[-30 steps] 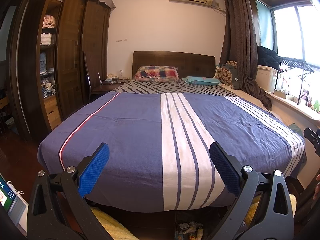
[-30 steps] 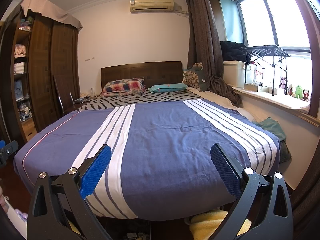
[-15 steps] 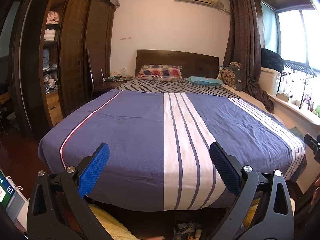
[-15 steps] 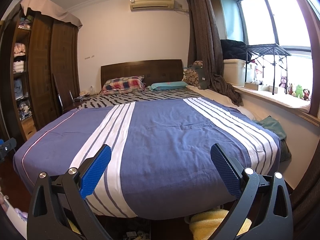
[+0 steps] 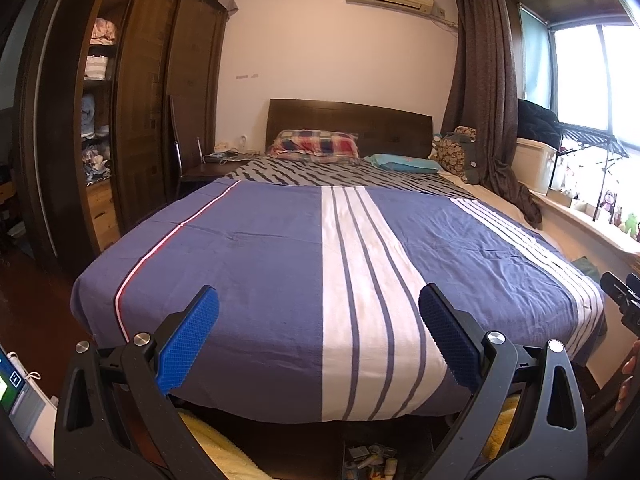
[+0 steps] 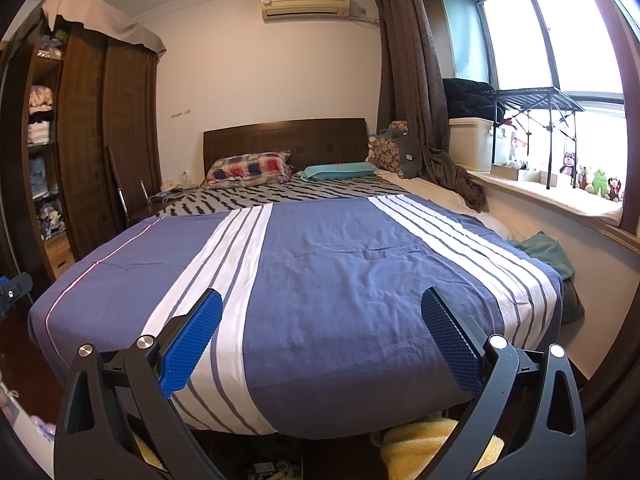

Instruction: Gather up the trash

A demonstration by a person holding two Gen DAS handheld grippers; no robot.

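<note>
Your left gripper [image 5: 319,336] stands with both blue pads spread wide and nothing between them, held off the foot edge of the bed [image 5: 260,248]; below that edge, on the floor, a small clutter of trash [image 5: 370,458] lies between two yellow towels [image 5: 216,446]. Your right gripper [image 6: 321,338] is likewise spread and empty over the foot edge, with the same litter low between its fingers, too small to identify piece by piece.

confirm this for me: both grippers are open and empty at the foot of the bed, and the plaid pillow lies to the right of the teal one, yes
Not quite. The plaid pillow lies left of the teal pillow, as the right wrist view shows. The left gripper and right gripper are indeed open and empty at the foot of the bed.
</note>
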